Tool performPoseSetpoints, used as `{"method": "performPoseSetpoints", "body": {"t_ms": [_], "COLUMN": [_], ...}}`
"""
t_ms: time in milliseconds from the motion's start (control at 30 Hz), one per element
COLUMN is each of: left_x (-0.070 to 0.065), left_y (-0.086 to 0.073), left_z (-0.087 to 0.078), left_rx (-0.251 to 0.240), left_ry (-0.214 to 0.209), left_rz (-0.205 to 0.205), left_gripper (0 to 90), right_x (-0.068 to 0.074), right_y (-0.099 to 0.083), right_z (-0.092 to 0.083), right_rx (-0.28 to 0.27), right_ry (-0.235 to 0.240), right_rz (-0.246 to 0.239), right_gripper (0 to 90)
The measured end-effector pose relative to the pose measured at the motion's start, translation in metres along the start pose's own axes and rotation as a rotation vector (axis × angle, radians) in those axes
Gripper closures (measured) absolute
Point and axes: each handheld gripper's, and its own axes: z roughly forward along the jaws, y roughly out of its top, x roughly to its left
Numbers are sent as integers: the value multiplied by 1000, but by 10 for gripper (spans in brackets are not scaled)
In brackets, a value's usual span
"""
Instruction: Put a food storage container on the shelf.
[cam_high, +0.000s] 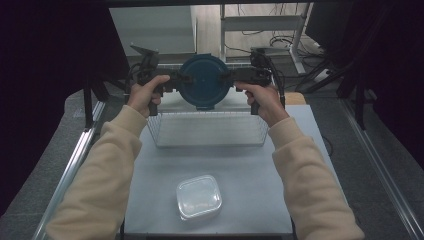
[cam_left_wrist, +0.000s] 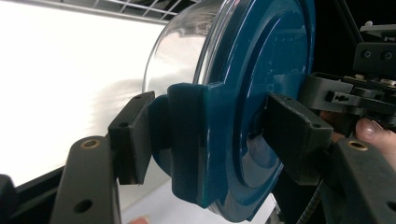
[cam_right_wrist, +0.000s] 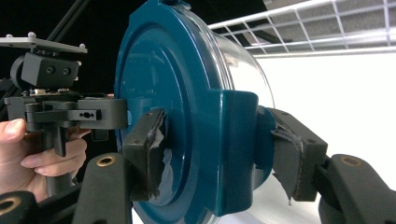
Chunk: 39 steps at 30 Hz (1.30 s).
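1. I hold a round container with a blue lid (cam_high: 204, 81) in the air between my two grippers, above the far edge of the wire basket (cam_high: 207, 129).
2. My left gripper (cam_high: 180, 80) is clamped on the left-hand latch tab of the lid. In the left gripper view one pad sits against the tab's underside and the other presses on the lid's top face (cam_left_wrist: 261, 93).
3. My right gripper (cam_high: 231, 78) is clamped on the opposite tab. In the right gripper view (cam_right_wrist: 210, 154) one taped pad lies on the lid's top face, the other behind the tab.
4. The container is turned on its side, so the blue lid faces me in the high view and its clear bowl (cam_left_wrist: 180, 51) points away, toward the basket's white floor.
5. My hands sit level with each other, left hand (cam_high: 146, 94) and right hand (cam_high: 263, 98), each gripping a handle.
6. A clear rectangular container (cam_high: 199, 197) rests on the white table (cam_high: 250, 180) near me, well apart from the basket.
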Motion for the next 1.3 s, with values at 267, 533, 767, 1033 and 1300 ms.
{"method": "performPoseSetpoints", "body": {"t_ms": [267, 533, 767, 1033, 1300], "left_x": [11, 24, 32, 33, 13], "left_y": [7, 14, 17, 13, 0], "left_z": [7, 16, 23, 23, -2], "left_rx": [-7, -13, -17, -66, -141], "left_ry": [-20, -45, -65, -58, 53], "left_rz": [-49, -113, -140, -92, 43], "left_gripper": [365, 362, 358, 293, 224], "right_x": [-10, -29, -40, -32, -3], "right_y": [4, 10, 9, 5, -3], "right_z": [7, 16, 21, 23, 8], "right_rx": [10, 33, 45, 12, -13], "right_ry": [1, 24, 31, -36, -167], "right_rz": [40, 151, 217, 132, -59], "right_gripper": [405, 382, 346, 218, 98]}}
